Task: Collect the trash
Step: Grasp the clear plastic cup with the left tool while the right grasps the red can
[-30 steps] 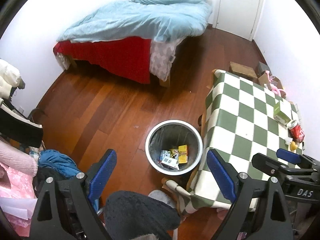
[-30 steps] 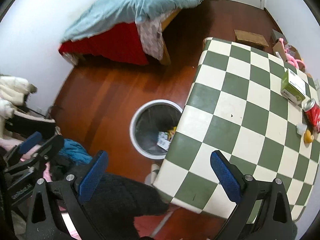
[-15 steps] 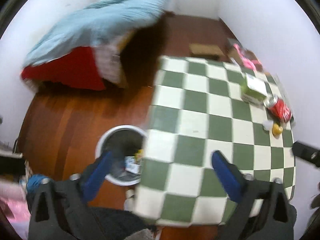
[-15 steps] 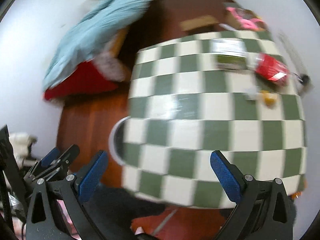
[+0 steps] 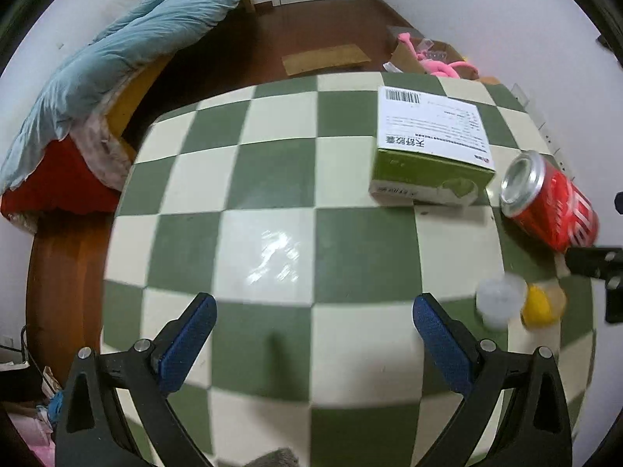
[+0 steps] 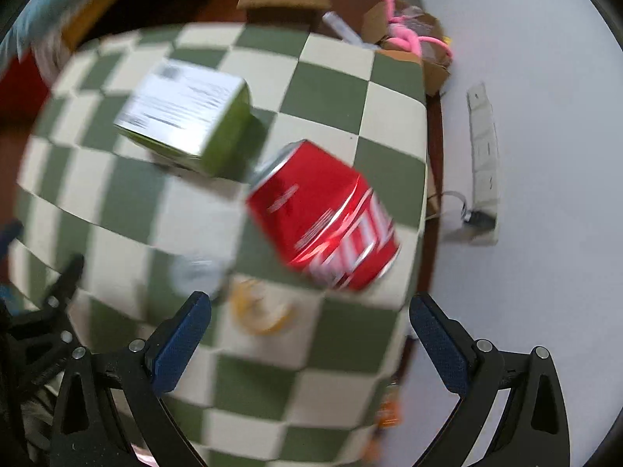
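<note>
Reaching down over a green-and-cream checkered table (image 5: 272,179), two hand-held grippers hang above the last pieces of trash. The left gripper (image 5: 313,313) has just been widening its jaws, and they now stand fully apart with nothing between them, only bare tabletop. The right gripper (image 6: 309,311) also has its blue-padded jaws spread wide and empty.

The step in hand looks like picking up the red soda can (image 6: 323,218). It lies on its side near the table's edge by the wall, so a good grasp would come straight down with the pads on either side of the round body, across its width and not end to end, and squeeze gently so it neither rolls away nor slides off the edge.

In the right wrist view the can lies just ahead of the jaws, roughly centred on the gap but not yet inside it. A green carton with a white printed label (image 5: 430,148) sits just beyond the can's open end. Nearer the jaws are a small white cap-like object (image 5: 498,301) and a yellow piece (image 5: 539,305) touching each other; the right view is blurred, so what they are is uncertain. From the left gripper all these lie off to its right.
</note>
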`<move>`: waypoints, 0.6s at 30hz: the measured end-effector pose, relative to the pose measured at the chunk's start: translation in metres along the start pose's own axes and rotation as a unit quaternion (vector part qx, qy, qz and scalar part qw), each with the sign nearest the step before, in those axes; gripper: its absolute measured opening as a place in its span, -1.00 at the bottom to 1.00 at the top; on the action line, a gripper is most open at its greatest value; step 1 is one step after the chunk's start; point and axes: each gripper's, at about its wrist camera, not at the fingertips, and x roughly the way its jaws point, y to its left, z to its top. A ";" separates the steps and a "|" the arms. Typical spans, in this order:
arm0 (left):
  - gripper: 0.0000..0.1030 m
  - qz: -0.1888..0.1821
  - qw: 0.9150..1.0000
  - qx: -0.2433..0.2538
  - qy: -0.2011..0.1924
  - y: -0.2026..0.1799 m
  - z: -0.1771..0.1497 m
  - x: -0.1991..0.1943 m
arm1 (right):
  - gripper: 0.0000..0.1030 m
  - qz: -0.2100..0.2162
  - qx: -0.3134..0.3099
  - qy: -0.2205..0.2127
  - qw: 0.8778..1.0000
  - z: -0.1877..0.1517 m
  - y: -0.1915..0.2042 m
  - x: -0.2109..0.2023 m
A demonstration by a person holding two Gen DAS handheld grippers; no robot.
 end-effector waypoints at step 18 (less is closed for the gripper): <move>1.00 -0.003 1.000 0.013 -0.001 -0.008 0.005 0.015 | 0.88 0.044 -0.037 0.031 0.998 0.056 -0.024 0.081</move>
